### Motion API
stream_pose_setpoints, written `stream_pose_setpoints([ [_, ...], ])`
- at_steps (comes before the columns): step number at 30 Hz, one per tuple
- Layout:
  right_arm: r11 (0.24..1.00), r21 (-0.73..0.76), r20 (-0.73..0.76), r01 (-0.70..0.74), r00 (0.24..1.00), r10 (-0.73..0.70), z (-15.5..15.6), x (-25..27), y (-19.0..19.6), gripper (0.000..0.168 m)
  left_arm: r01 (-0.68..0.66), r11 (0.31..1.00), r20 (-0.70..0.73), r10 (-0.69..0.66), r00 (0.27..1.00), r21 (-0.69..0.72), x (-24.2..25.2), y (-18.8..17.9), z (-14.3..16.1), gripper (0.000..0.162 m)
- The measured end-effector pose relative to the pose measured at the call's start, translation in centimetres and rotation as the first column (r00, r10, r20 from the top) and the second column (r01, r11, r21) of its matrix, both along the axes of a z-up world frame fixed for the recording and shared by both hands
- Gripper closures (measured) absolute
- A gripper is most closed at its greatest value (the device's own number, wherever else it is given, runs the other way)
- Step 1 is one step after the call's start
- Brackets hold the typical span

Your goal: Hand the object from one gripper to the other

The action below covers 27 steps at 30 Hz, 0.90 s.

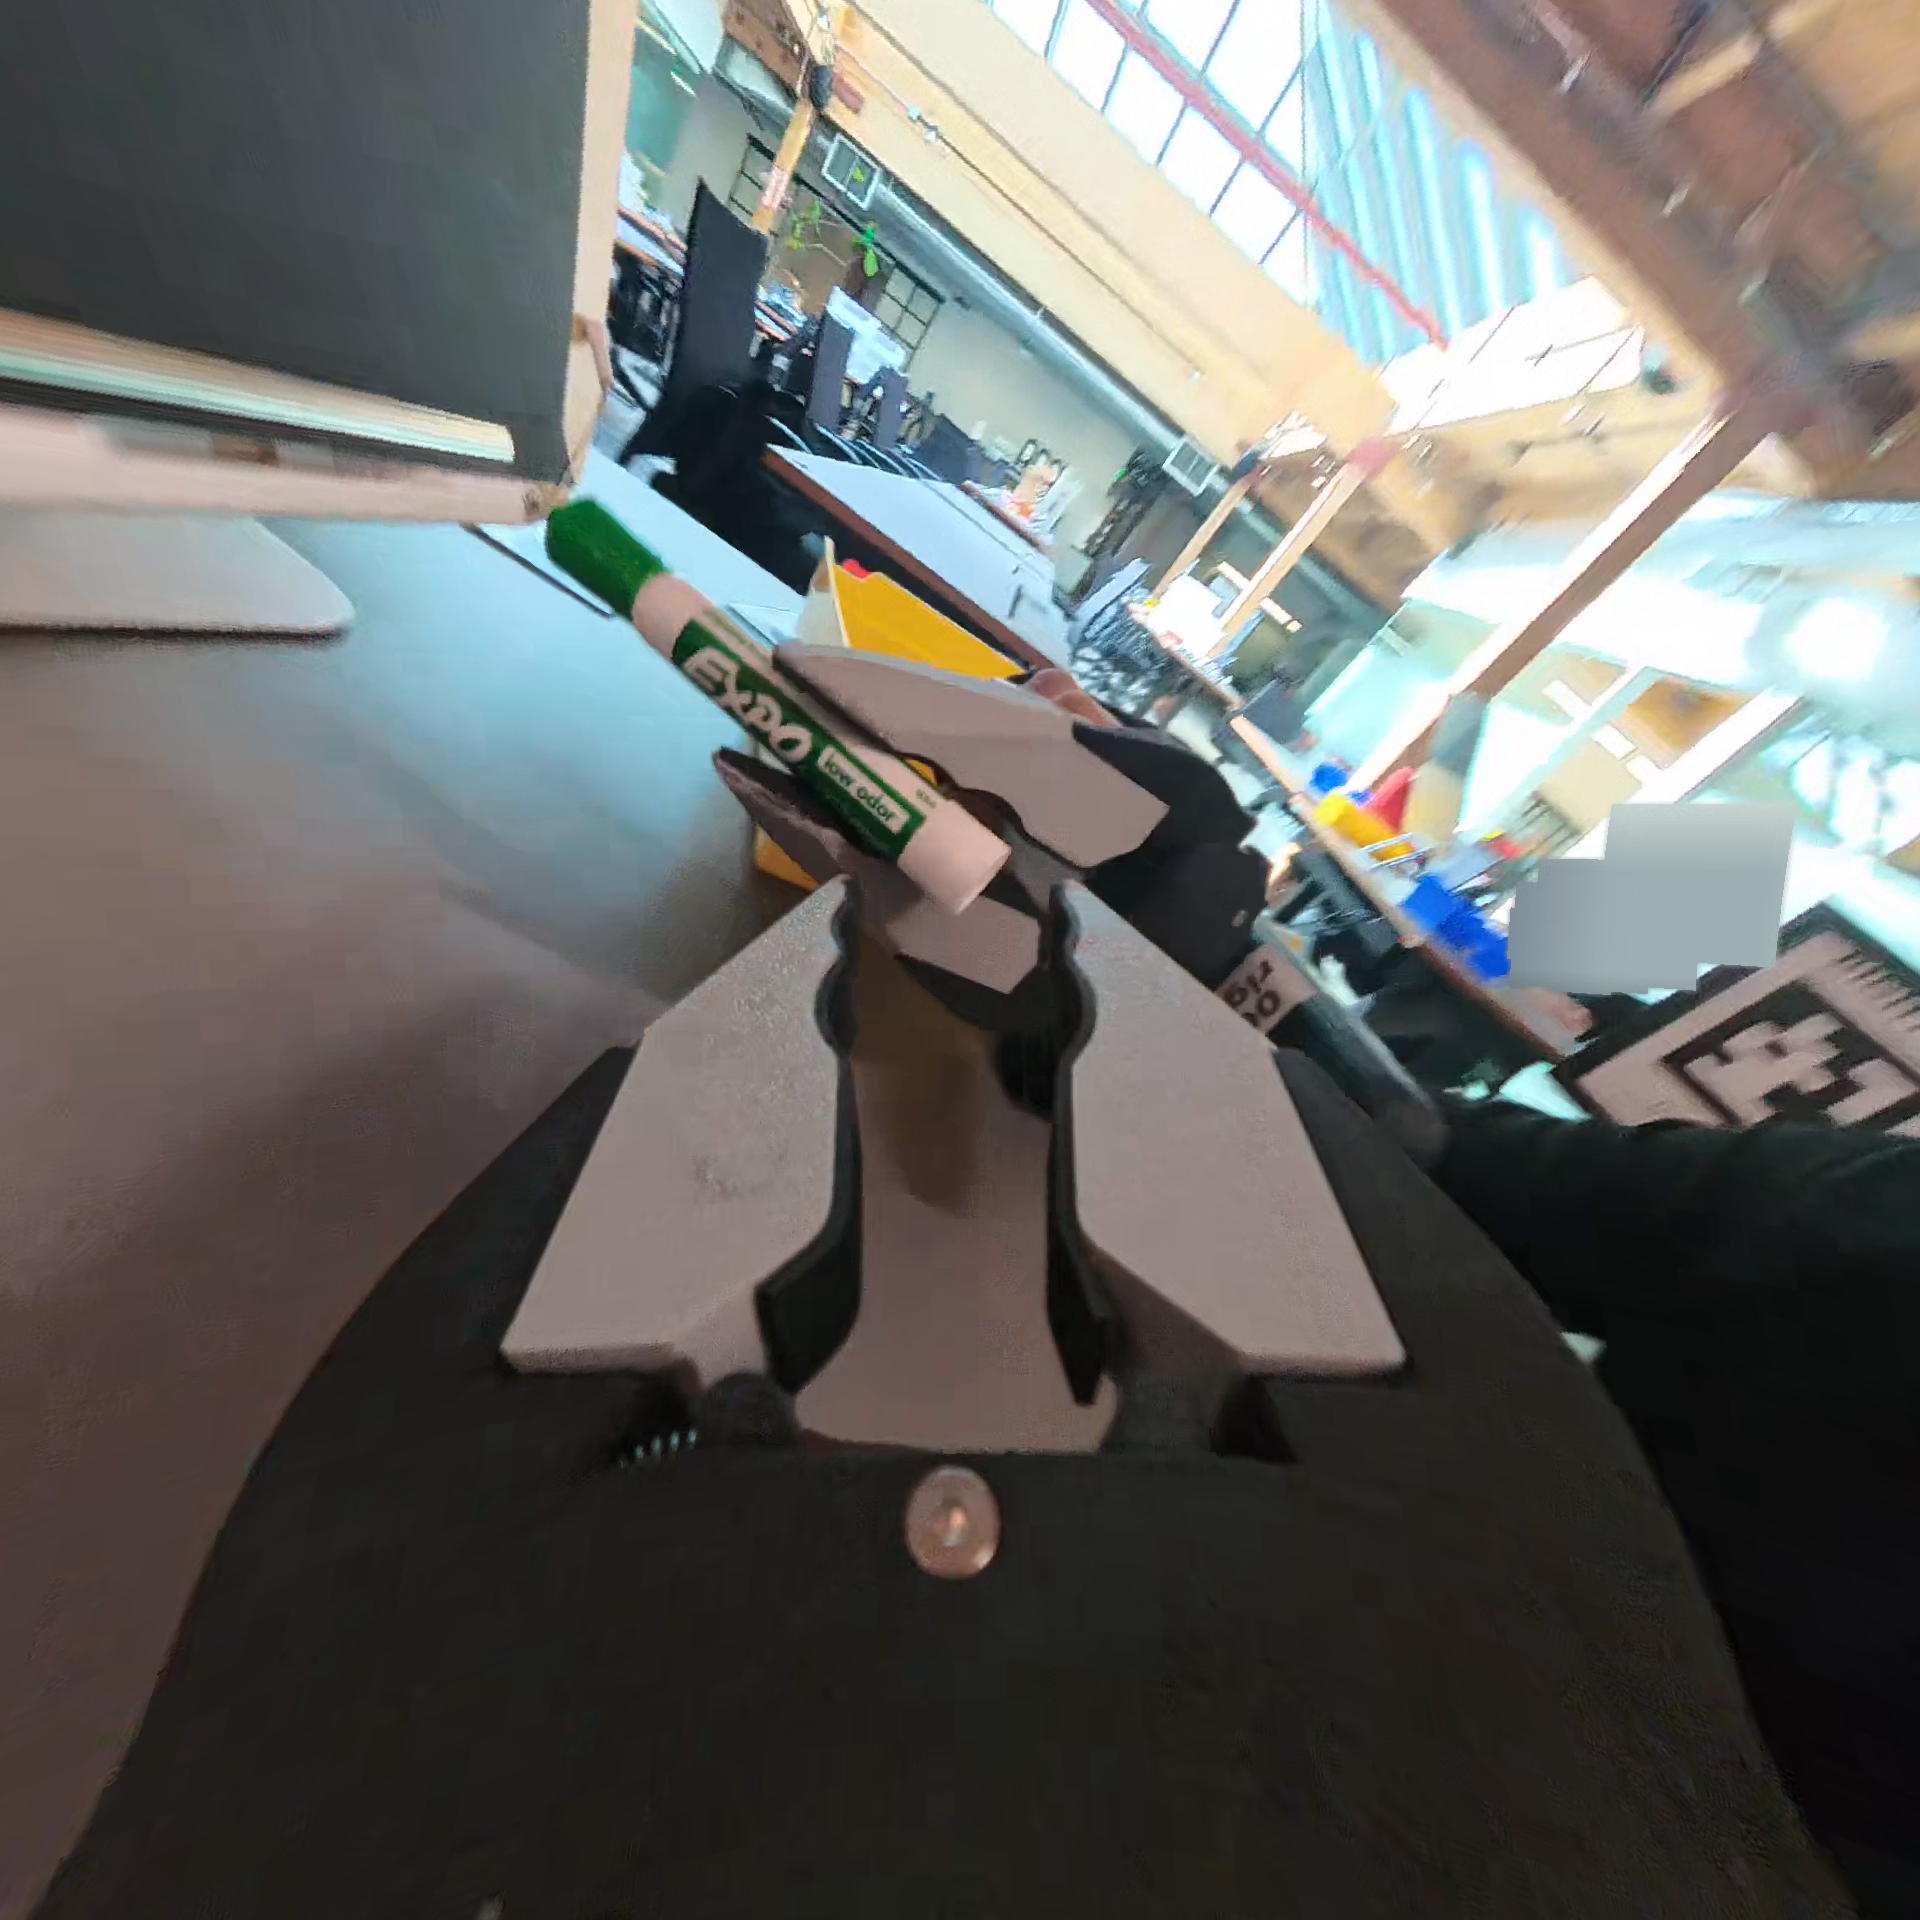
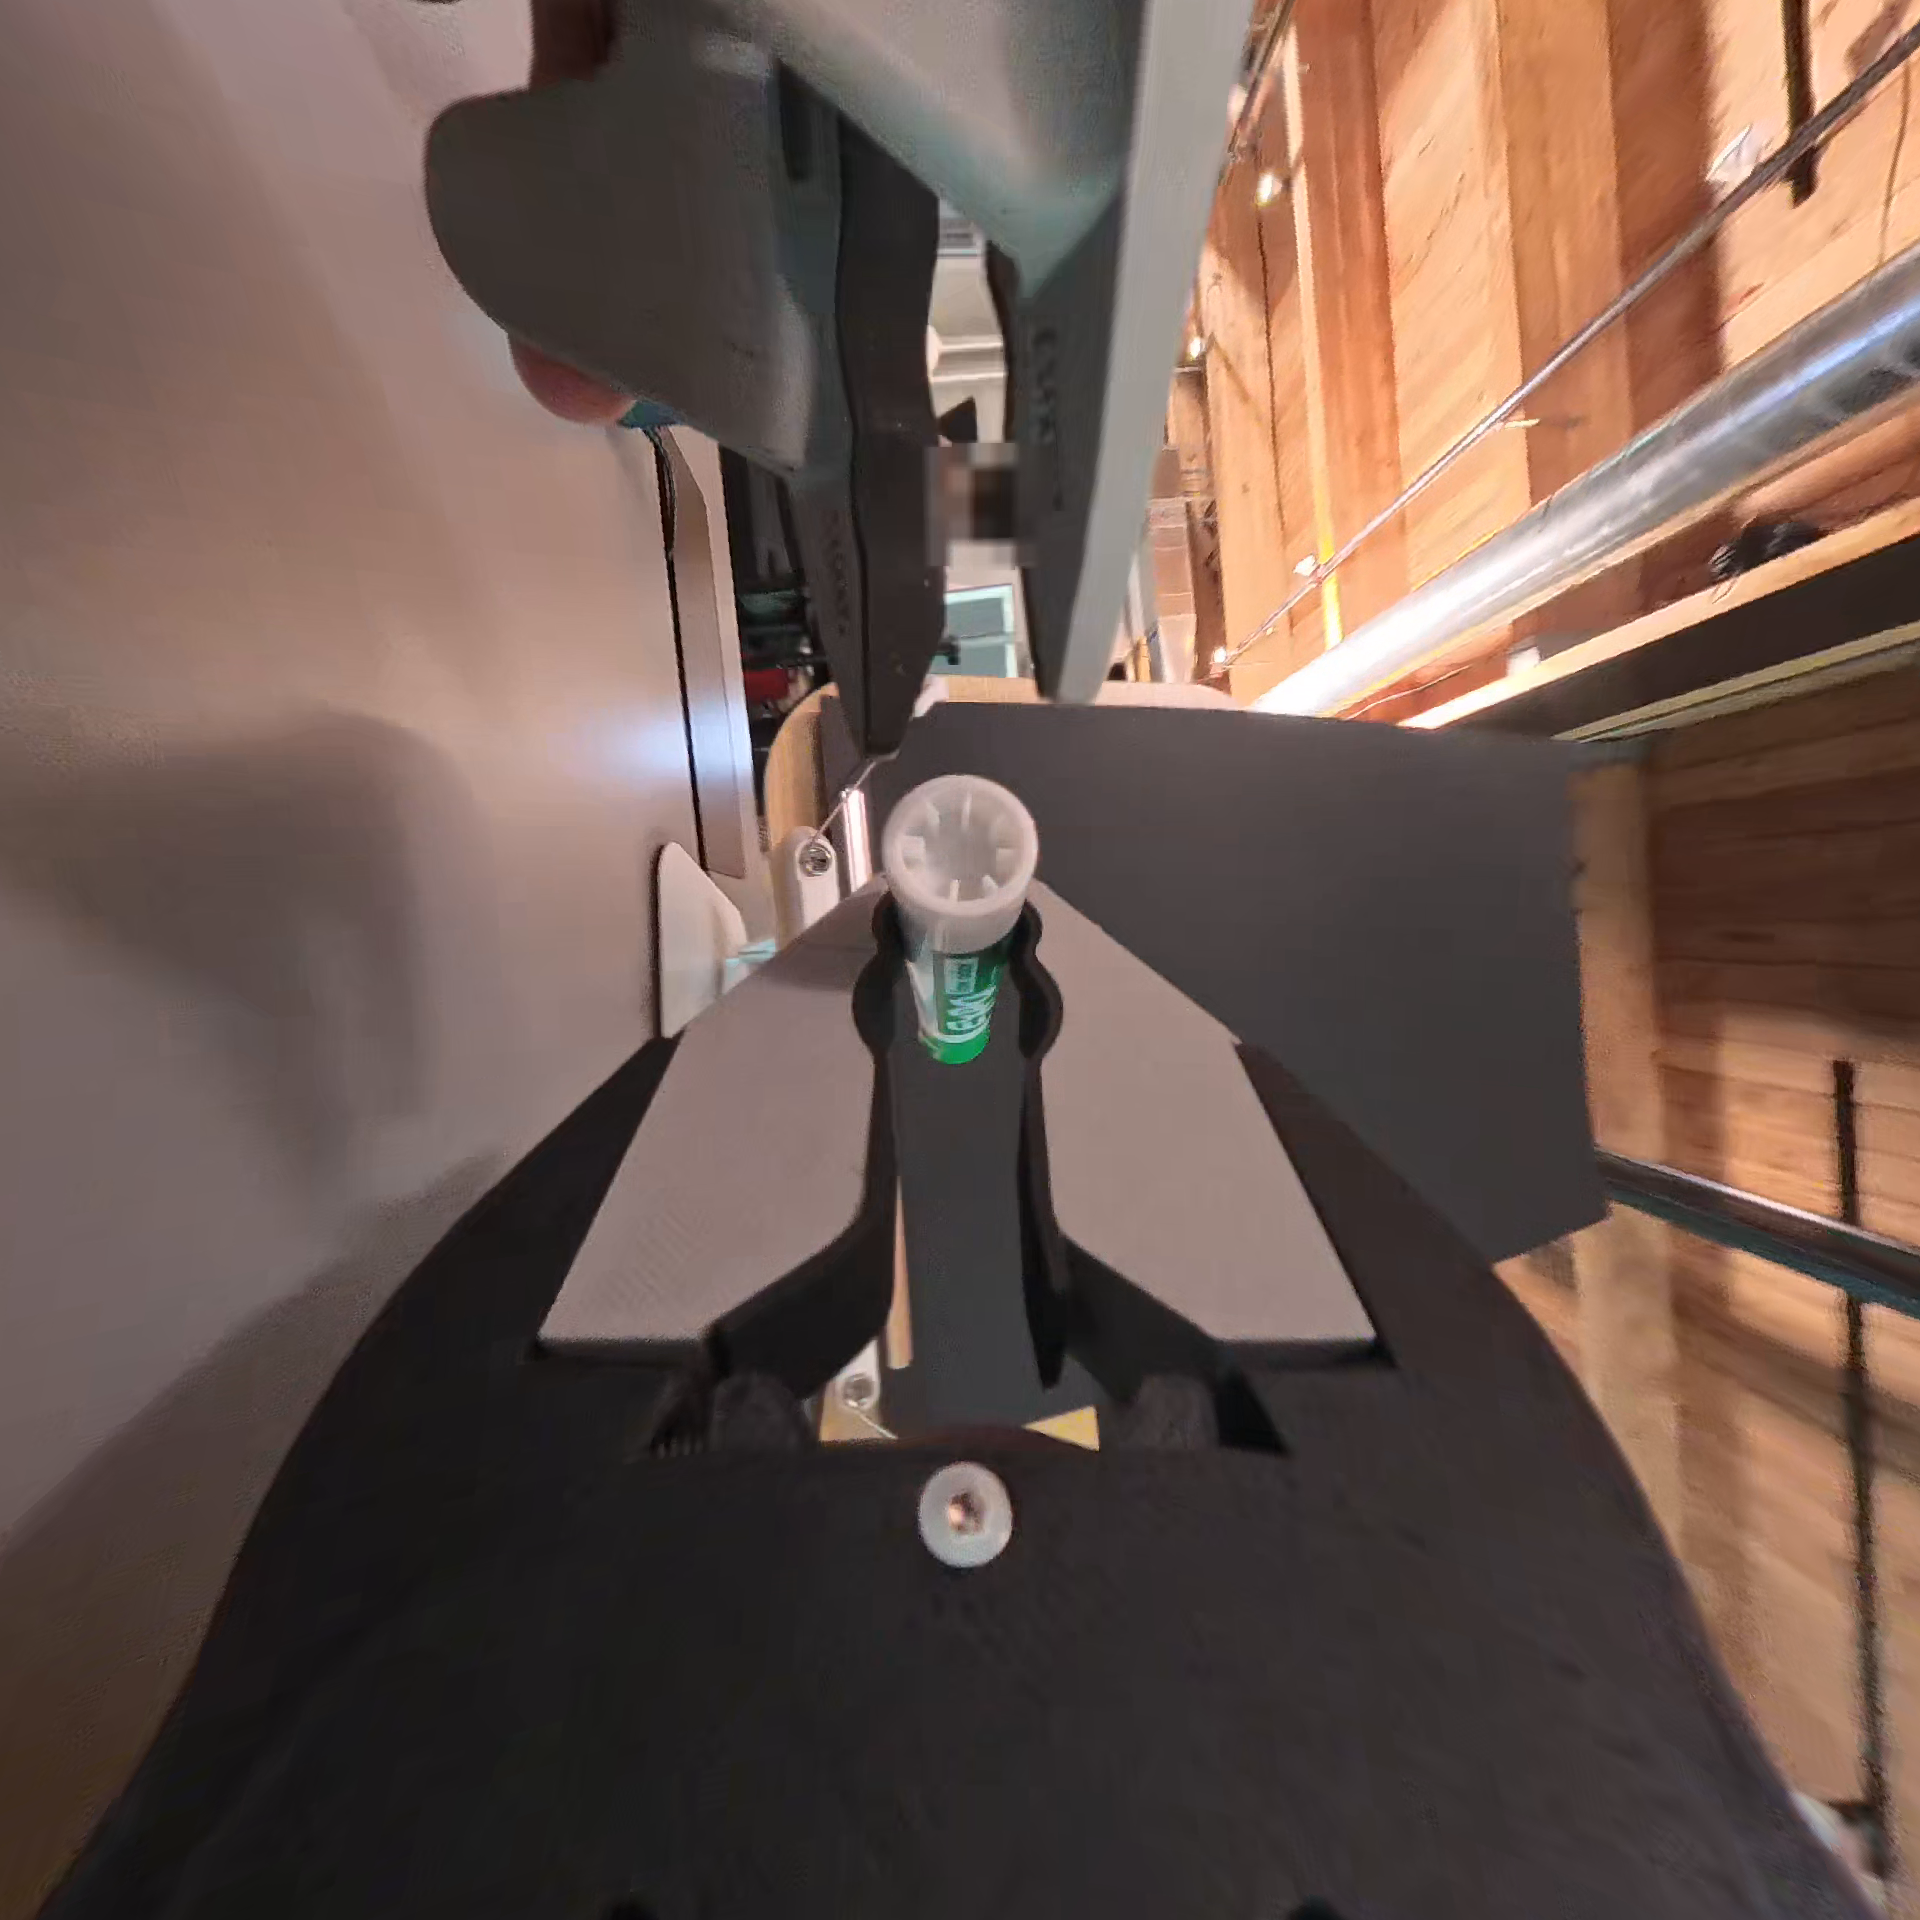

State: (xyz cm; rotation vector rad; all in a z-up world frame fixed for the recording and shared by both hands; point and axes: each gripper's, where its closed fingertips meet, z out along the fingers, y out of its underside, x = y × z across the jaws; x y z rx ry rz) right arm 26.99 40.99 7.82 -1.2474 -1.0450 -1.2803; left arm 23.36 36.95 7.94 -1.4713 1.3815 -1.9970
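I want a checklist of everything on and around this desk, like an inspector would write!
Surface: grey table, mostly bare.
Job's things: green marker, capped, off the table.
Clutter: yellow box behind the marker.
Grippers: right hand-held gripper shut on the marker's white end; left hand-held gripper open, tips just short of it.
Cables: nothing seen.
Surroundings: dark panel with a wood edge; far desks and chairs; tall windows.
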Motion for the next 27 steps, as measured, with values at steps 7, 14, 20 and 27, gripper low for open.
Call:
stream_pose_setpoints([
  [7,0.997,0.030,0.226,0.071,0.971,-0.076,0.1,-0.9,0.4,0.151,0.085,0.991,-0.076,-0.093,0.993,-0.101,0.4,-1.8,-1.1,0.116],
  [14,0.996,0.049,0.328,0.075,0.941,-0.087,0.0,-1.7,0.4,0.151,0.061,0.991,-0.093,-0.073,0.993,-0.123,0.5,-0.9,-1.7,0.141],
  [20,0.996,-0.018,0.228,0.085,0.971,-0.079,-1.2,-1.0,0.9,0.147,-0.023,1.000,-0.121,0.025,0.992,0.017,1.1,0.7,-3.1,0.142],
  [27,0.996,-0.093,-0.348,0.005,0.937,-0.037,-1.4,1.3,0.6,0.148,-0.174,0.980,-0.008,0.174,0.985,-0.094,0.8,5.3,-1.5,0.145],
])
